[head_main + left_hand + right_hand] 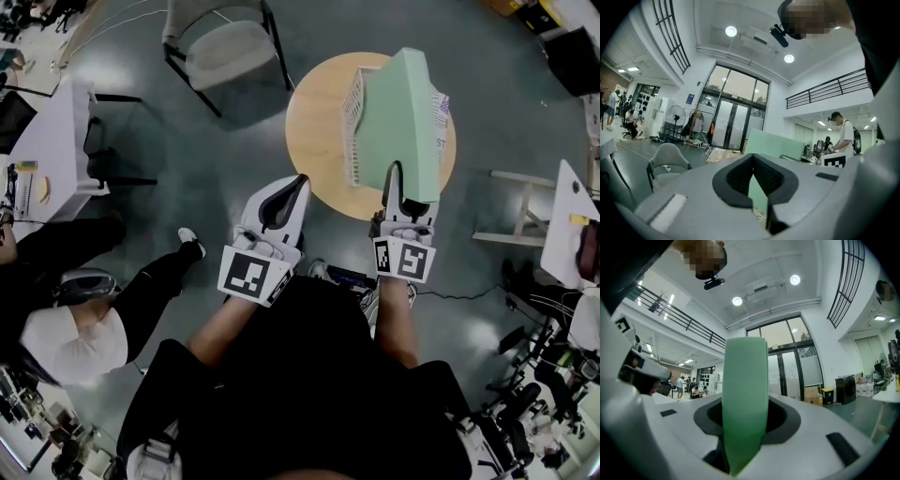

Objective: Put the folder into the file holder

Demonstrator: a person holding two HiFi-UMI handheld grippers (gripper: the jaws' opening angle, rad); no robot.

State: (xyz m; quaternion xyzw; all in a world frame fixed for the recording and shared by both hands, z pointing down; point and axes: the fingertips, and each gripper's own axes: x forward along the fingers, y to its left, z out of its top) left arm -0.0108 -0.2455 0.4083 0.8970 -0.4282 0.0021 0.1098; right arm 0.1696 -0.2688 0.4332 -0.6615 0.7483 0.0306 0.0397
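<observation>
Between the jaws of the right gripper [401,189] [745,414], a pale green folder [398,112] [744,380] stands clamped on edge, the pads pressing both of its faces near the lower corner. To the left of that grip, the left gripper [292,190] [753,159] is held level with its jaws closed tip to tip and nothing between them, short of the near rim of a round wooden table [314,127]. Ahead of the right jaws, the folder reaches out over the table and across a white mesh file holder [354,122], whose wire walls show on either side of the green sheet; whether the folder's edge sits inside a slot cannot be told. Seen past the left jaws, the folder's [774,143] broad face rises just ahead and to the right. Farther off, beyond the table, a grey chair [225,45] [668,158] stands on the dark floor [234,141], and well to the left of both grippers a seated person [80,328] occupies the edge of the head view.
</observation>
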